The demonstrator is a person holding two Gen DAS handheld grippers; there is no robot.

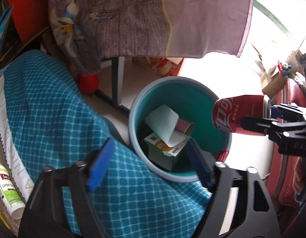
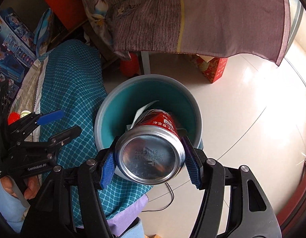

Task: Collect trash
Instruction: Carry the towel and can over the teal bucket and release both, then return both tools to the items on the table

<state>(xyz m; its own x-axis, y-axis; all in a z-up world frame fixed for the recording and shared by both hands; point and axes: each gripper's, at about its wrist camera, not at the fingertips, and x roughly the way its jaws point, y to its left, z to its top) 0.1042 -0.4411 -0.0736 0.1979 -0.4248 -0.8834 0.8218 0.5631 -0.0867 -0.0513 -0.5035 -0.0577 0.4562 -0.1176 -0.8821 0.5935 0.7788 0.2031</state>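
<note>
I am holding my right gripper [image 2: 151, 167] clamped on a red soda can [image 2: 153, 142], one blue pad pressing each side of its body, the silver base facing back at me. I am keeping the can tipped, its far end leaning over the mouth of the teal bin [image 2: 111, 107], so that letting go should drop it inside rather than on the floor. In the left wrist view the can [image 1: 239, 116] is hanging just above the bin's right rim [image 1: 133, 107].

My left gripper [image 1: 151, 162] is standing wide open with nothing between its pads, one pad over the blue checked cloth [image 1: 54, 103] and the other over the bin. Inside the bin I am seeing a curled sheet of paper [image 1: 163, 123], a pink-and-grey tube [image 1: 185, 126] and a green carton [image 1: 163, 150], so trash is already gathering there. A white bottle [image 1: 6, 188] is lying on the cloth's edge; whether it counts as trash I cannot tell.
</note>
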